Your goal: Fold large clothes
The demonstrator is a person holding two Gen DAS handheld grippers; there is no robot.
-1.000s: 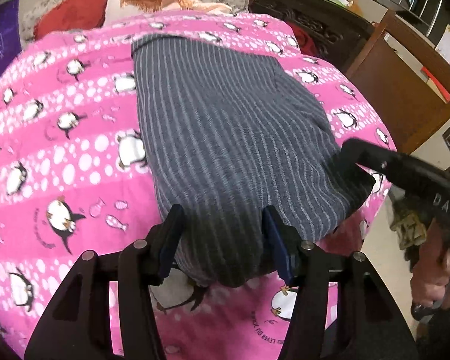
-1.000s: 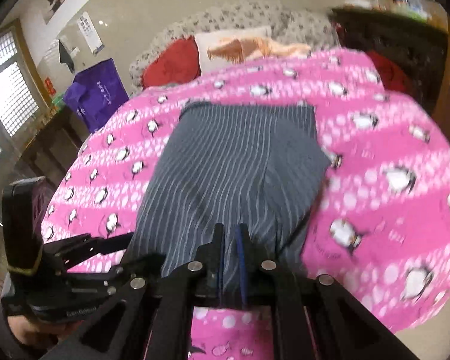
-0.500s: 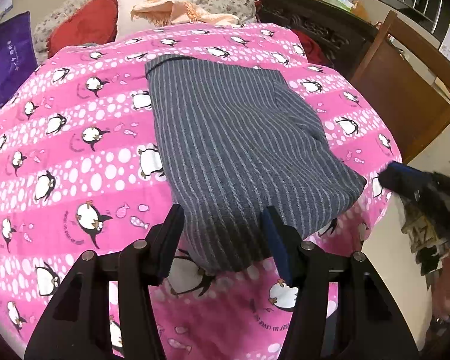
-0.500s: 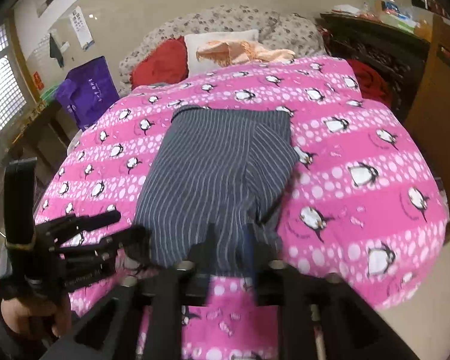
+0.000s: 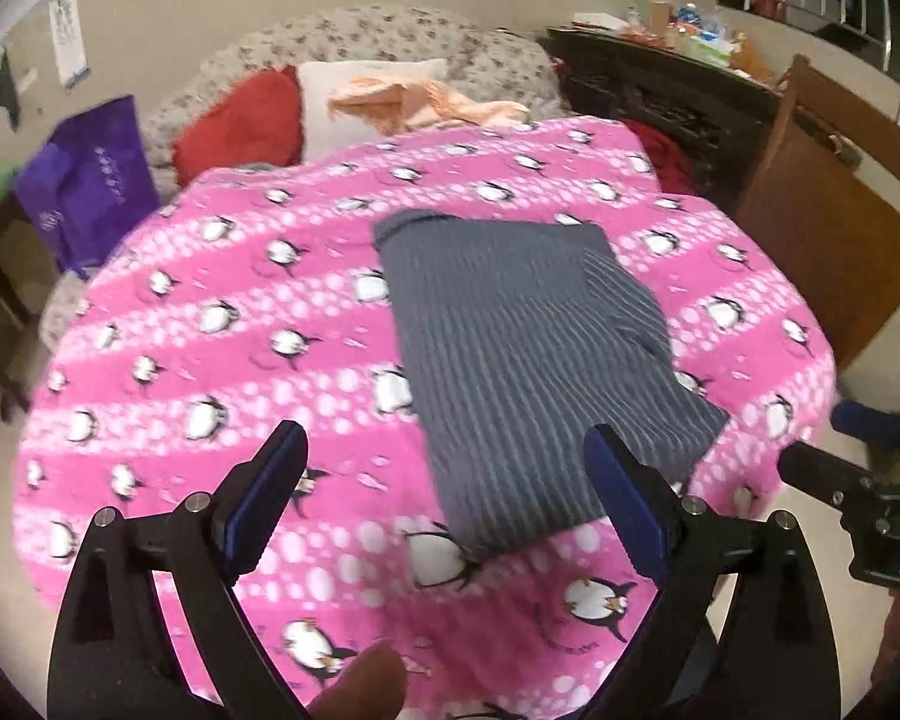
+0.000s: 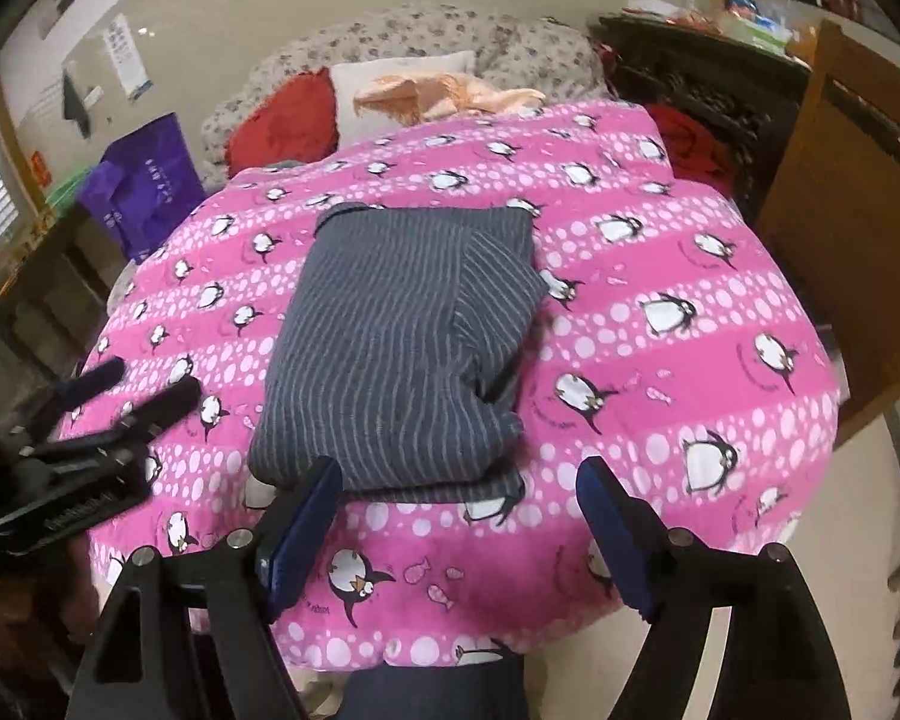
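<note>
1. Bed, frame centre: covered by a pink penguin-print blanket.
2. Grey striped garment, mid-frame: folded, lying flat on the blanket, free of both tools.
3. Left hand-held gripper, lower frame: jaws opening, nothing between the pads, raised above the garment's near edge.
4. Right hand-held gripper, lower frame: jaws opening, empty, above the garment's near edge.
5. Red cushion, upper left.

Your left hand-held gripper tilts downward, its jaws opening with nothing between them. Your right hand-held gripper tilts down likewise, jaws opening, pads clear of any cloth.
</note>
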